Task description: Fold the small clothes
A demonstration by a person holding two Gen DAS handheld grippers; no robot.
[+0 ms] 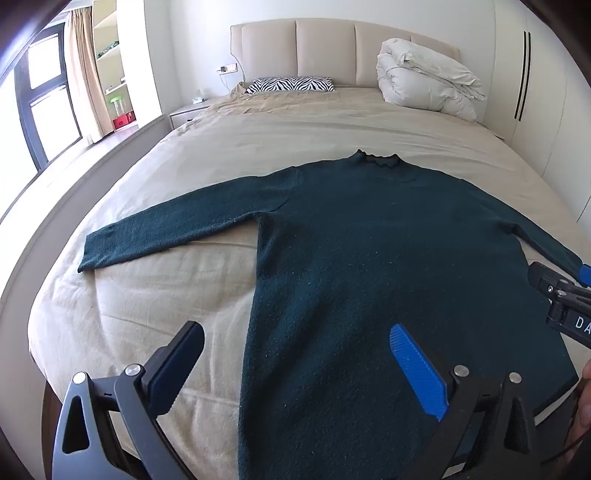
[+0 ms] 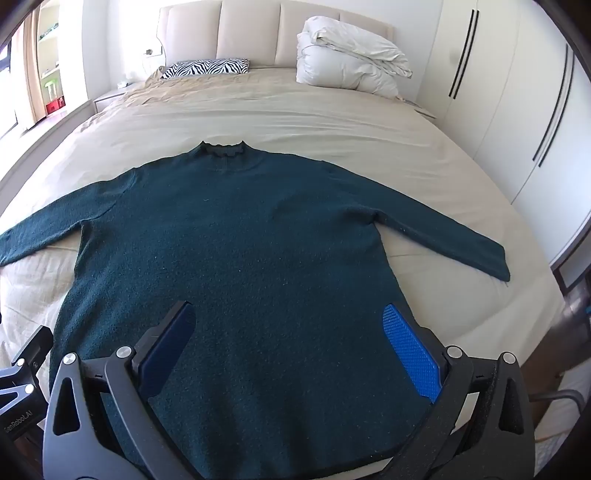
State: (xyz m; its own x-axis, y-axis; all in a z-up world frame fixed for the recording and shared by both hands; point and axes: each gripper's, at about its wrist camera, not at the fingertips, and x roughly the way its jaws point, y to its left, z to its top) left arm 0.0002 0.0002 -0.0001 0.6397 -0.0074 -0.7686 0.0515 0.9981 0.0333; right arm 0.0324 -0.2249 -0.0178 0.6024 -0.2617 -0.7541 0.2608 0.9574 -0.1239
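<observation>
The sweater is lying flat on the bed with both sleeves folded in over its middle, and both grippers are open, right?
Not quite. The sweater lies flat, but both sleeves are spread straight out sideways, as the right wrist view shows. Both grippers, left and right, are open.

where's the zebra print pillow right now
The zebra print pillow lies at the head of the bed, against the headboard, on the left in both views, with the folded white duvet to its right.

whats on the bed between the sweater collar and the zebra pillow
Nothing: only bare beige sheet between the sweater collar and the zebra pillow. Both wrist views show it. The folded white duvet sits off to the right.
</observation>
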